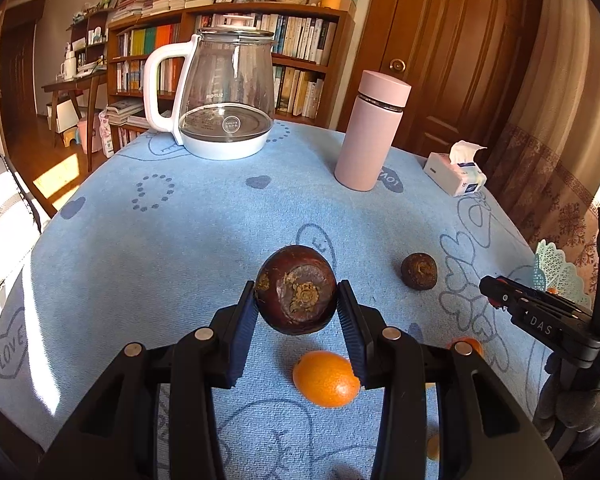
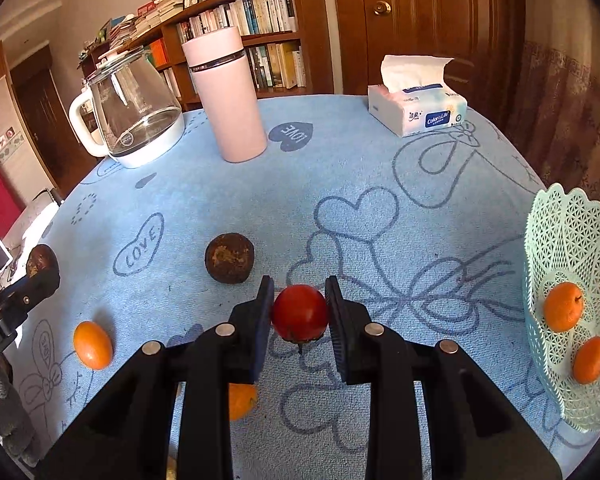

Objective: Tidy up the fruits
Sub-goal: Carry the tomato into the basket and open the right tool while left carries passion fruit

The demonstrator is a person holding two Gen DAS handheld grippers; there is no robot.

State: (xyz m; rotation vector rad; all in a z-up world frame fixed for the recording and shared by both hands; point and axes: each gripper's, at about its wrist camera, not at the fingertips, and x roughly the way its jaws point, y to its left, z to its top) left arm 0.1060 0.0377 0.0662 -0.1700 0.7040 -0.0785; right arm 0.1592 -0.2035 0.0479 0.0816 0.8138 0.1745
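My left gripper (image 1: 297, 300) is shut on a large dark brown round fruit (image 1: 296, 290), held above the blue tablecloth (image 1: 180, 248). My right gripper (image 2: 299, 308) is shut on a small red fruit (image 2: 299, 312), lifted over the cloth. A smaller dark brown fruit (image 2: 229, 258) lies on the cloth ahead and left of the red fruit, also visible in the left wrist view (image 1: 419, 271). Oranges lie loose on the cloth (image 1: 326, 379) (image 2: 92, 345) (image 2: 242, 400). A pale green lattice basket (image 2: 560, 240) at the right edge holds two oranges (image 2: 563, 306) (image 2: 591, 360).
A glass kettle with a white handle (image 1: 224, 92), a pink flask (image 1: 370, 132) and a tissue pack (image 2: 418, 110) stand at the far side of the table. A bookshelf (image 1: 228, 56) and wooden door (image 1: 460, 40) are behind. The right gripper's body (image 1: 540, 316) shows at the right.
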